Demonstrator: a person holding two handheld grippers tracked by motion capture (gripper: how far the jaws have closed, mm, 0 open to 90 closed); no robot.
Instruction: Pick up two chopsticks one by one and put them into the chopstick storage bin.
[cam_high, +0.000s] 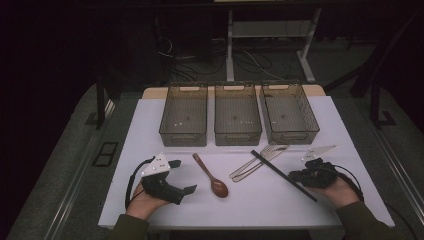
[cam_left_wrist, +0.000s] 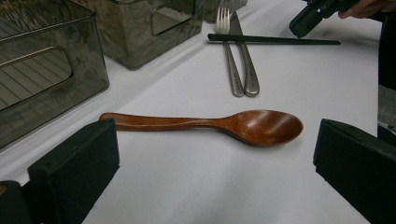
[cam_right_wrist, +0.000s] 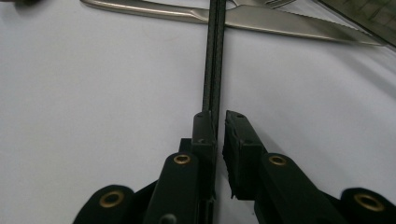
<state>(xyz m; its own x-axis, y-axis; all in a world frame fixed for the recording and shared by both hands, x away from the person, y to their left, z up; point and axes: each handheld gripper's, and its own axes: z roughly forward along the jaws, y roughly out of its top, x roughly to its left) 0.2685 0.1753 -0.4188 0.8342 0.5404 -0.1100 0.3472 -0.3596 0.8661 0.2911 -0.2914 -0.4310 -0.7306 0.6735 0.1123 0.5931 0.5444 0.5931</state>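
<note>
A: Closing on the black chopsticks (cam_right_wrist: 214, 56), the right gripper (cam_right_wrist: 219, 122) has them running up between its fingers (cam_right_wrist: 203, 135), which stand nearly shut with a sliver of gap on one side. It looks like a grip on the near end of the pair, though whether both pads press cannot be told for certain.

B: Why take them at the end?

A: Probably because the far end lies across the fork (cam_high: 260, 161) and knife (cam_right_wrist: 261, 17); the near end rests alone on the white surface (cam_high: 260, 200), so the fingers can get around it without nudging the steel.

B: And the left gripper (cam_left_wrist: 215, 168)?

A: It rests low on the surface, its fingers (cam_left_wrist: 74, 163) spread wide and holding nothing. The wooden spoon (cam_left_wrist: 205, 125) lies just beyond them, crosswise, bowl toward one finger and handle toward the other.

B: The three trays (cam_high: 237, 112)?

A: They stand in a row at the far side, likely one for each kind of utensil.
</note>
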